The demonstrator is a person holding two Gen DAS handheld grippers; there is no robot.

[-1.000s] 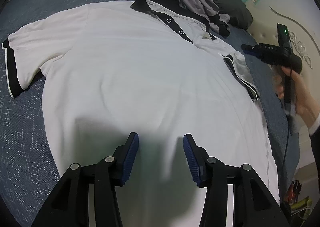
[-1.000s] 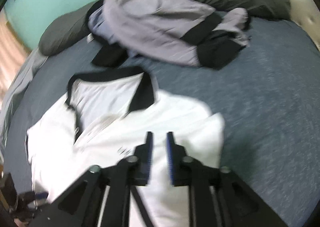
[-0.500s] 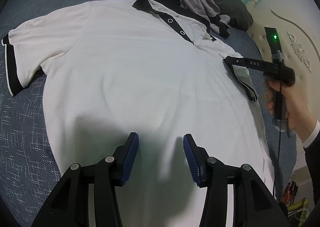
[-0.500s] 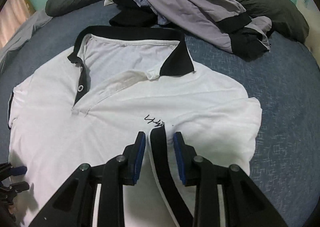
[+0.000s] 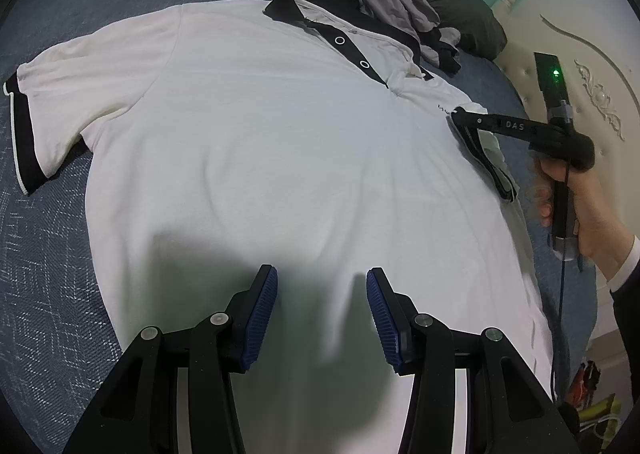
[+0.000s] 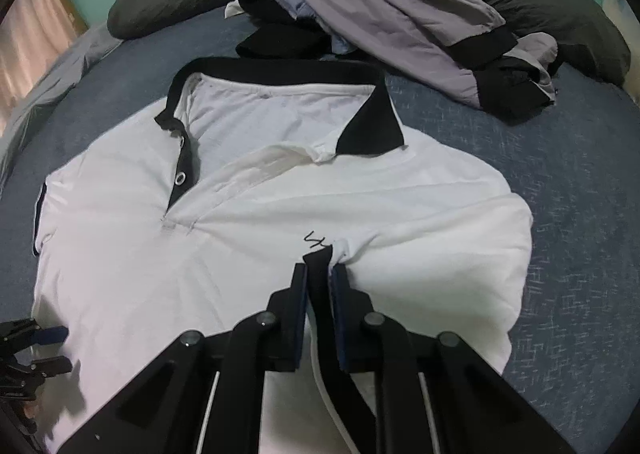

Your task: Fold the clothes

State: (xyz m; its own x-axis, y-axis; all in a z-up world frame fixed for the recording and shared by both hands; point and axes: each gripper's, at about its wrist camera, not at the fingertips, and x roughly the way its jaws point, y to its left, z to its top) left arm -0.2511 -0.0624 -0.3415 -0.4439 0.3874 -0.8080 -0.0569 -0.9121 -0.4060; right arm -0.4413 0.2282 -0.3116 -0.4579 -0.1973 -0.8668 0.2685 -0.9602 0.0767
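Closing on the black sleeve cuff (image 6: 320,274), the right gripper (image 6: 319,278) pinches little cloth and may slip; the left gripper (image 5: 322,318) hangs spread over the white shirt (image 5: 260,141).

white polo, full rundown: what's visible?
The polo is white knit-looking fabric with a black collar, a black placket with two ringed snaps, and black sleeve cuffs with white edging. It lies front up, spread over the blue bed, collar open. One sleeve lies flat; the other is folded in over the chest by a small black script logo. The right gripper is closing its jaws on that sleeve's cuff. The left gripper hovers open over the hem.
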